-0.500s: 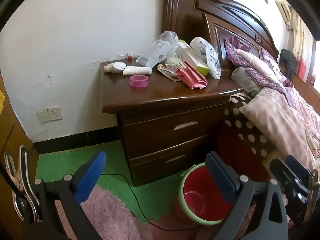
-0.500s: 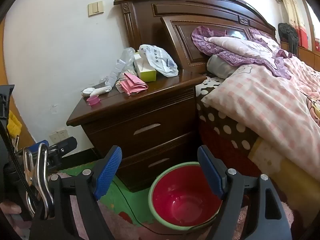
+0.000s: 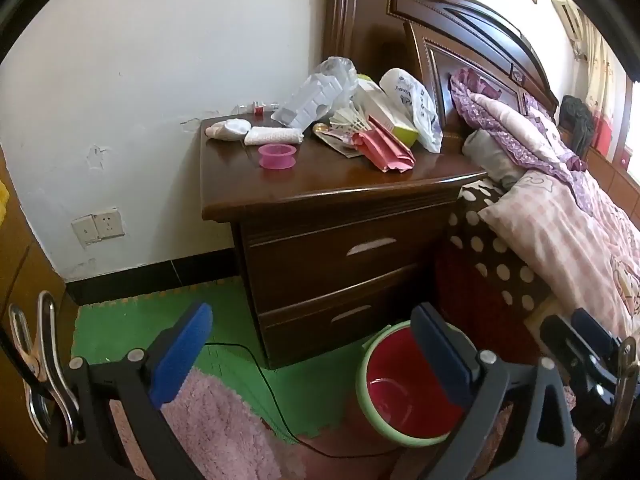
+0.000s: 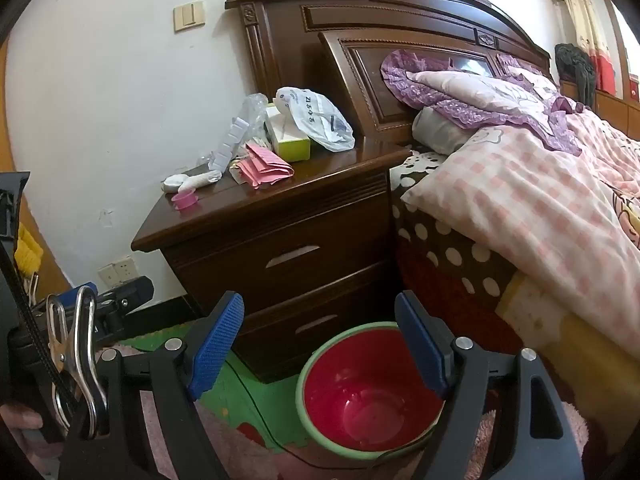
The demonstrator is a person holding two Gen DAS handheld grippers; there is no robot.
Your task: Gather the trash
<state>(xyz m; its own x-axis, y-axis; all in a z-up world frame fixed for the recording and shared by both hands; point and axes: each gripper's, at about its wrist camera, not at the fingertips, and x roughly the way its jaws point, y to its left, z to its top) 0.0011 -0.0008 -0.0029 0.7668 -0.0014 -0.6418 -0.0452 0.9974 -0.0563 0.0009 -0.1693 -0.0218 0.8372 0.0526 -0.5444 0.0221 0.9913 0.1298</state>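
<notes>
The bed (image 4: pixel 540 184) fills the right side of both views, its pink checked quilt (image 4: pixel 520 200) spilling toward the edge and a purple lace-trimmed pillow (image 4: pixel 460 88) propped against the dark wooden headboard (image 4: pixel 360 12). Just beside it stands the nightstand (image 3: pixel 332 252), a two-drawer piece whose top serves as the surface (image 3: pixel 320 176) carrying the clutter.

On the floor, touching the foot of the nightstand, sits a bin (image 4: pixel 366 392) with a red inside and pale green rim, resting partly on a green foam mat (image 3: pixel 132 320) next to a pink shaggy rug (image 3: pixel 216 428). A thin black cable (image 3: pixel 268 392) runs across the mat.

The left tool (image 3: pixel 316 360) hangs low in front of the drawers, its blue pads (image 3: pixel 180 356) spread wide apart and holding nothing. The right tool (image 4: pixel 320 352) is likewise released, blue pads (image 4: pixel 216 344) wide apart above the bin, nothing between them.

The trash lies at the back of the surface: a white printed plastic bag (image 4: pixel 316 120) draped over a white and lime box (image 4: pixel 290 136), a crumpled clear plastic tray (image 3: pixel 316 96), and folded pink paper (image 3: pixel 384 148) in front. Further left lie a rolled white cloth (image 3: pixel 272 136), a white pad (image 3: pixel 228 128) and a small pink spool (image 3: pixel 277 156), standing apart nearer the front.
</notes>
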